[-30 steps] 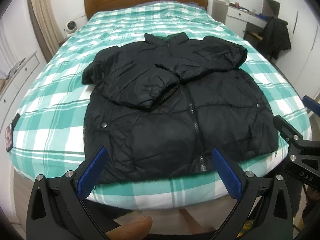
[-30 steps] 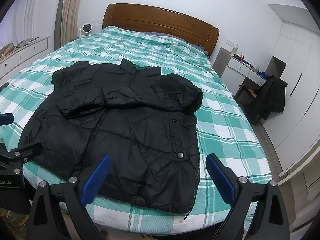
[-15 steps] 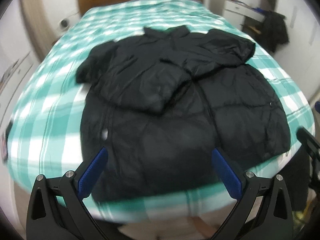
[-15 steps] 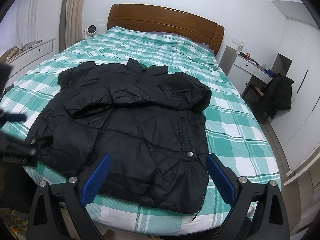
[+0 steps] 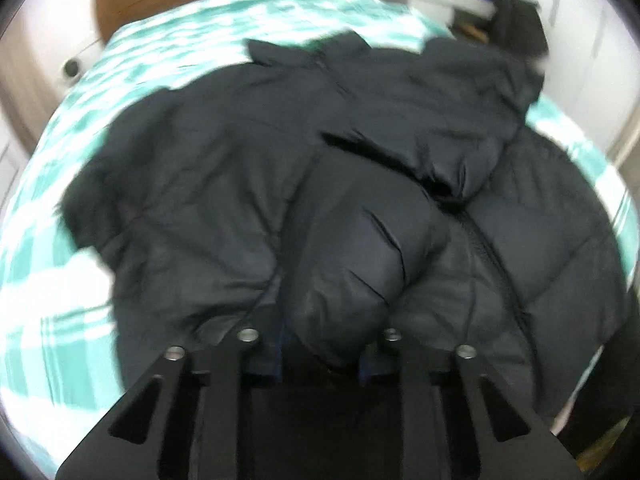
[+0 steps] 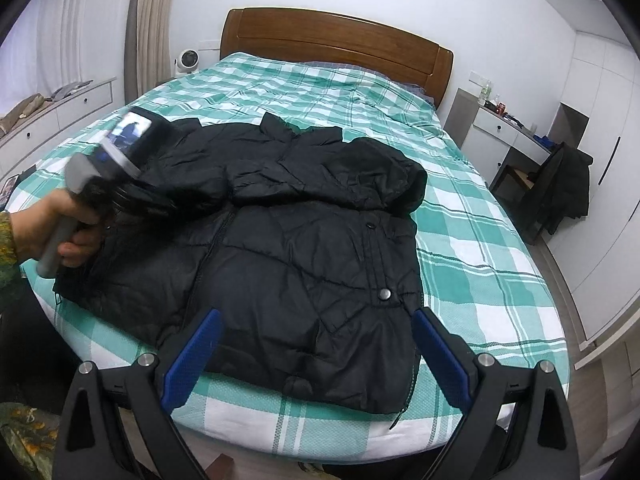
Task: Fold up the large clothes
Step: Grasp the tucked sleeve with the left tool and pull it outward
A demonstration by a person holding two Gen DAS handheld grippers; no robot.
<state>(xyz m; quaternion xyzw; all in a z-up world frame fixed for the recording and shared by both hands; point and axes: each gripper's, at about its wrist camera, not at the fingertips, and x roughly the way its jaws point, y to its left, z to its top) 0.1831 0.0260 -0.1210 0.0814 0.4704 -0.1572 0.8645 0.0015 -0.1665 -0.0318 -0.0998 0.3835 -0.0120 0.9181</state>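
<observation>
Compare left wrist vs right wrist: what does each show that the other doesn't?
Left wrist only: a blurred close-up of the left gripper, its jaws closed in on a bulge of the black jacket.

Right wrist only: the right gripper wide open and empty short of the hem, the person's hand holding the left tool over the jacket's near-left part, and the small white fan.

Both: the jacket on the green plaid bedspread, the wooden headboard.
</observation>
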